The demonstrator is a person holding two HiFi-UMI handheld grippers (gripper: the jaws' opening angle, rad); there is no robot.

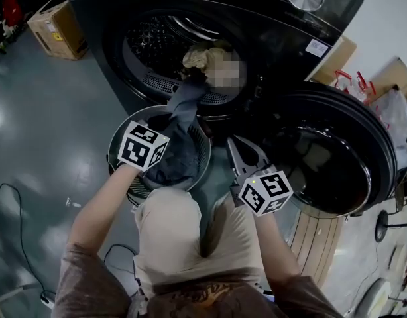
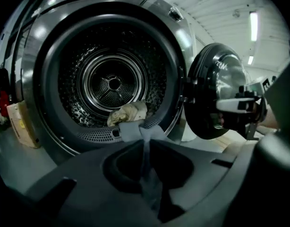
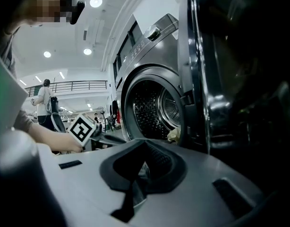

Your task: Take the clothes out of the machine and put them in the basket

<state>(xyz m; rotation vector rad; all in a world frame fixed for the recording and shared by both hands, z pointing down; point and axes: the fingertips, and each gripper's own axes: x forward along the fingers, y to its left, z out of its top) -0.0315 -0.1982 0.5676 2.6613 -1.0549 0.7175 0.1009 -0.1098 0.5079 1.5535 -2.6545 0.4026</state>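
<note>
While a grey-blue garment (image 2: 135,130) is pinched in the narrowed jaws of the left hand-held gripper (image 2: 146,142), it is stretched from the machine's drum (image 2: 112,82) to above the basket (image 1: 202,152). A beige garment (image 2: 128,112) is seen on the drum's lip. The right hand-held gripper (image 3: 138,171) is held closed and empty beside the open door (image 1: 336,158).

A brown cardboard box (image 1: 58,26) sits on the shiny grey floor (image 1: 44,131), near the top left of the head view. A thin black cable (image 1: 21,244) lies in loops on the floor. Light wooden boards (image 1: 313,234) lie at the lower right, and a clear plastic bag (image 1: 396,121) is farther up that side. In the right gripper view, a person (image 3: 45,100) stands far back under round ceiling lights (image 3: 95,2).
</note>
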